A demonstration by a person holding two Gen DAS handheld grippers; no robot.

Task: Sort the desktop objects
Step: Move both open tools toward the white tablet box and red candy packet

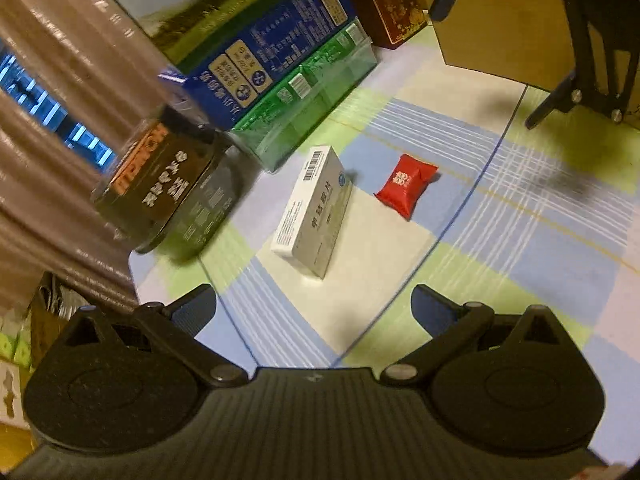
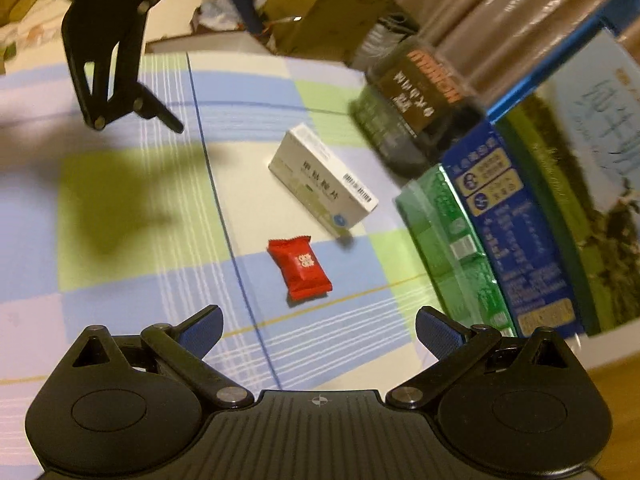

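Observation:
A white medicine box [image 1: 314, 212] lies flat on the checked tablecloth [image 1: 520, 240], with a red candy packet [image 1: 406, 183] just right of it. My left gripper [image 1: 314, 300] is open and empty, hovering just short of the white box. In the right wrist view the white box [image 2: 322, 176] lies beyond the red packet [image 2: 300, 267]. My right gripper [image 2: 318, 326] is open and empty, close behind the red packet. Each gripper shows in the other's view, the right one [image 1: 592, 40] and the left one [image 2: 112, 60], raised above the cloth.
A dark tin [image 1: 168, 184], a green box [image 1: 308, 96] and a blue box [image 1: 272, 52] stand in a row along the back. A red box [image 1: 394, 4] and a cardboard box [image 1: 504, 28] stand at the far right. A brown curtain [image 1: 48, 80] hangs behind.

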